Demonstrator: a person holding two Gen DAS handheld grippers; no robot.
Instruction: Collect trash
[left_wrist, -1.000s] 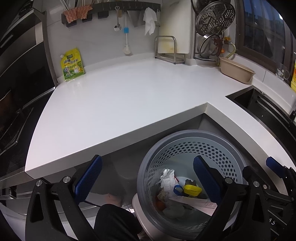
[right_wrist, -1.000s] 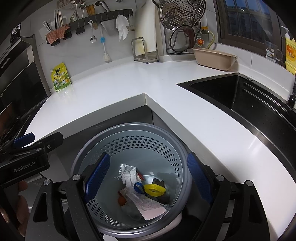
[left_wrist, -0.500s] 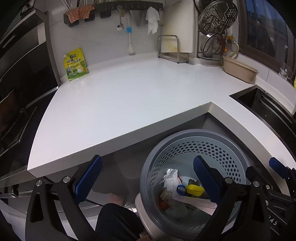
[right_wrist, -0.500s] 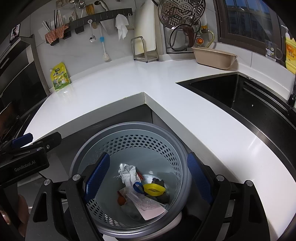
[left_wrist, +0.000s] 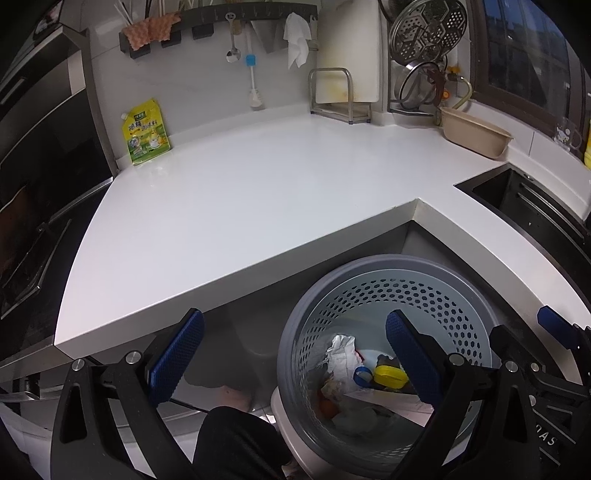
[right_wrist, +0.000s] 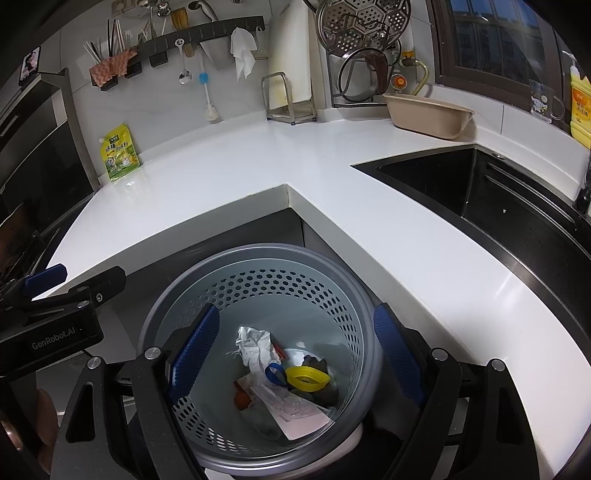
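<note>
Left wrist view: grey perforated bin (left_wrist: 388, 354), lower right of frame, tucked under the countertop (left_wrist: 258, 192) corner; collected trash (left_wrist: 358, 384) lies at its bottom, counter bare of litter; left gripper (left_wrist: 295, 362) spread wide, empty, tilted down beside the rim. Right wrist view: bin (right_wrist: 258, 354) lower centre; right gripper (right_wrist: 293, 360) released, empty, poised directly above the trash (right_wrist: 280, 376), fingers straddling the opening

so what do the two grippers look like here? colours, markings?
Both alike: left gripper and right gripper have black triangular-cutout finger frames with silver bolts and blue textured pads. The left's body, seen from the right wrist, reads "GenRobot.AI" in white. No cables visible.
</note>
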